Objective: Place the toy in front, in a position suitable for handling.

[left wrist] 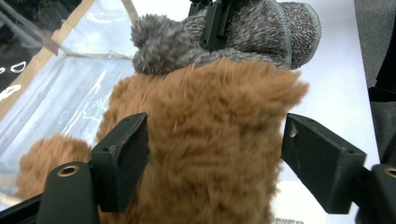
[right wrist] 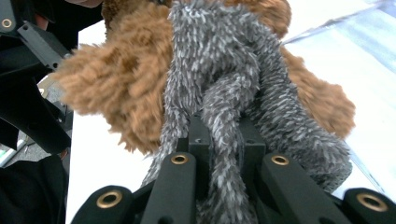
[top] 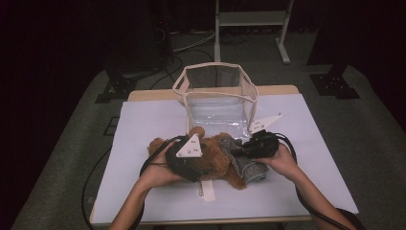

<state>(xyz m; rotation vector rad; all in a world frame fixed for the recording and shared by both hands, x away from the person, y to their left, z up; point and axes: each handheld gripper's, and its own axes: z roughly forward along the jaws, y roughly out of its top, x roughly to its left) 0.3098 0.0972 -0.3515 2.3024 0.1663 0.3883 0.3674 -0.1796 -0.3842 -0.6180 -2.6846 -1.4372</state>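
the bear [top: 215,158] lies on the worktop [top: 143,124] between the two claws, with the clear bag [top: 215,96] standing open just beyond them. a grey knit garment [top: 246,160] sits on the bear's end nearest the right claw; whether it is a hat or a small jumper cannot be told.

both look light and soft. the bear's plush will squash under the jaws and spring back, so a hold across its thick body should keep better than one on a limb or ear. the knit is floppy and stretchy; it will drag and bunch, and a pinch on a gathered fold or the rim seems the surest place.

the left claw [left wrist: 215,158] stands wide open, straddling the bear's brown body. the fur bulges between the jaws: the jaw at the left of the left gripper view brushes or nearly touches the pile, while the other stands a little clear. nothing is clamped yet.

the right claw [right wrist: 224,149] is closed on a bunched fold of the grey knit, which runs down between its jaws in the right gripper view. the bear lies just beyond that pinch, and the left claw's black frame shows off to the side.
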